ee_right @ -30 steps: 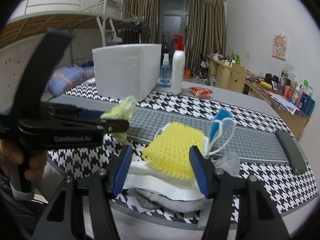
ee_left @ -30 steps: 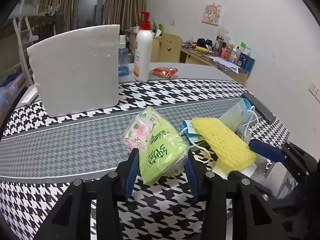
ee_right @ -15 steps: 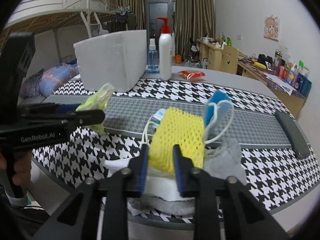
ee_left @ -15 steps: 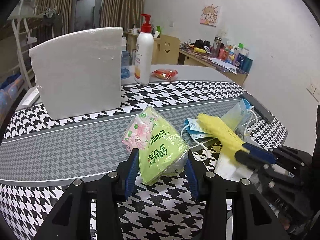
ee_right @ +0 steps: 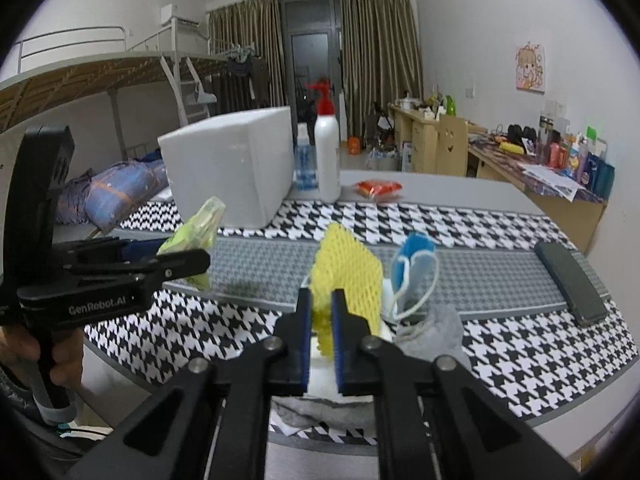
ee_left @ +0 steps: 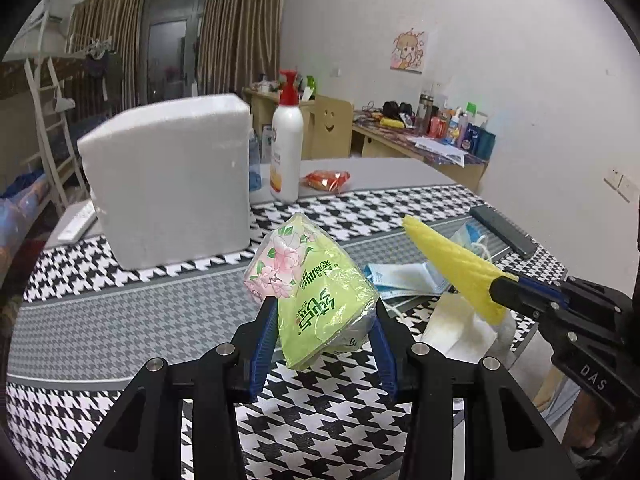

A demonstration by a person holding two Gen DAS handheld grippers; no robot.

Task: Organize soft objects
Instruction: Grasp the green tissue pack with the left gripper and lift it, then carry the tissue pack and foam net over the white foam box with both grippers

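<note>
My left gripper (ee_left: 323, 322) is shut on a green floral tissue pack (ee_left: 310, 286) and holds it above the houndstooth table (ee_left: 120, 320). It also shows in the right wrist view (ee_right: 192, 240). My right gripper (ee_right: 321, 320) is shut on a yellow foam net sleeve (ee_right: 346, 276), lifted off a pile of blue face masks (ee_right: 414, 258), white foam and grey cloth (ee_right: 436, 328). In the left wrist view the sleeve (ee_left: 452, 264) sticks up and left from the right gripper (ee_left: 516, 284).
A white foam box (ee_left: 168, 180) stands at the back left, with a lotion pump bottle (ee_left: 286, 148) and a red snack packet (ee_left: 326, 180) beside it. A dark phone (ee_right: 570, 282) lies at the table's right edge. A desk and a bunk bed stand behind.
My right gripper closed on the yellow sleeve and lifted it off the pile. My left gripper kept its hold on the tissue pack and rose slightly.
</note>
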